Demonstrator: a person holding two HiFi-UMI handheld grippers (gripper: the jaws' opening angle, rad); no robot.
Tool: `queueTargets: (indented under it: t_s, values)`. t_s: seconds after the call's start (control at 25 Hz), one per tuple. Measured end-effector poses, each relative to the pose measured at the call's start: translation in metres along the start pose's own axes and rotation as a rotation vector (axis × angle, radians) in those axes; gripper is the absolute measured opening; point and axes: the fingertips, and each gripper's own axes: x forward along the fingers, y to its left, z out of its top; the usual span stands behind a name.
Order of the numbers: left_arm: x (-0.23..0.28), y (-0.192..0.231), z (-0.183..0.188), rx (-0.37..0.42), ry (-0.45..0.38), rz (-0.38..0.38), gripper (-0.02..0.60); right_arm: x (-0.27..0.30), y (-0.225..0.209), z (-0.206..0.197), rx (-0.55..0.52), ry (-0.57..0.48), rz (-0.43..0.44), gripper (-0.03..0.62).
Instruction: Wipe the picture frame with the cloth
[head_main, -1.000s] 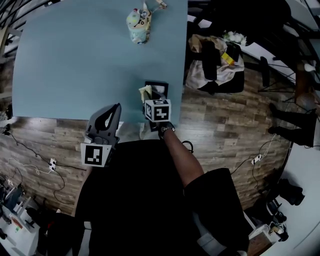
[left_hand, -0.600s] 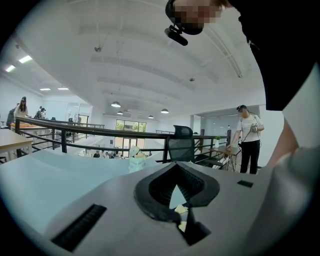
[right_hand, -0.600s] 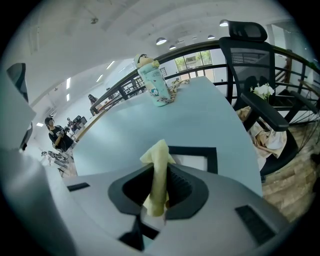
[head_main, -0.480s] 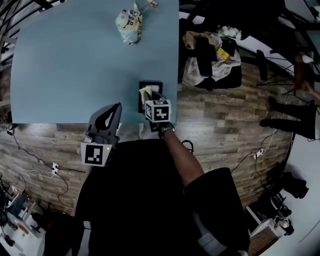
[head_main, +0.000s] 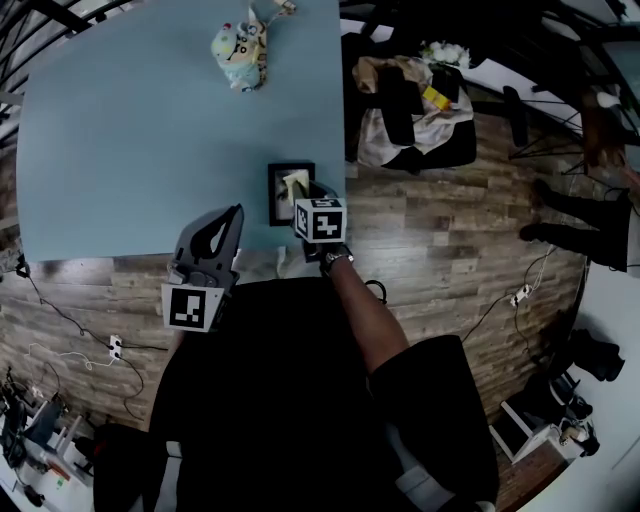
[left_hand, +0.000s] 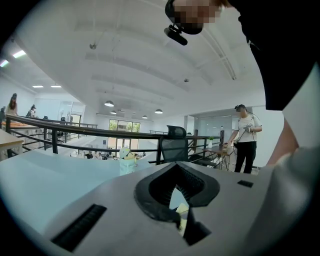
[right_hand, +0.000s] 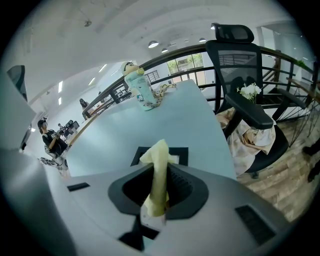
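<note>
A small black picture frame lies flat near the front right corner of the light blue table. My right gripper hangs just over the frame's right side, shut on a pale yellow cloth. In the right gripper view the cloth stands pinched upright between the jaws, with the frame on the table just beyond it. My left gripper is held at the table's front edge, left of the frame, jaws shut with nothing in them.
A pastel bottle with a cord stands at the table's far edge. An office chair piled with clothes sits right of the table. A railing runs behind the table, and a person stands beyond it.
The head view has shifted, so the table, bottle and chair slid left and up. The frame now shows more fully beside the cloth. Both grippers hold their places.
</note>
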Motion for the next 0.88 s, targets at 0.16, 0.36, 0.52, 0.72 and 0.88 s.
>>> queueTargets:
  t_s: [0.16, 0.36, 0.52, 0.72, 0.88]
  values:
    - [0.002, -0.003, 0.002, 0.002, -0.005, -0.013, -0.003, -0.005, -0.009, 0.003, 0.019, -0.015, -0.014, 0.058]
    - [0.005, -0.008, 0.002, 0.001, -0.007, -0.028, -0.003, -0.011, -0.020, 0.003, 0.047, -0.032, -0.038, 0.058]
    - [0.008, -0.009, 0.003, 0.002, -0.009, -0.042, -0.003, -0.015, -0.030, 0.003, 0.061, -0.039, -0.059, 0.058]
    - [0.009, -0.014, 0.004, 0.004, -0.008, -0.061, -0.003, -0.021, -0.044, -0.002, 0.083, -0.041, -0.090, 0.058]
    - [0.011, -0.016, 0.002, 0.005, -0.004, -0.073, -0.003, -0.026, -0.056, -0.006, 0.101, -0.045, -0.114, 0.058]
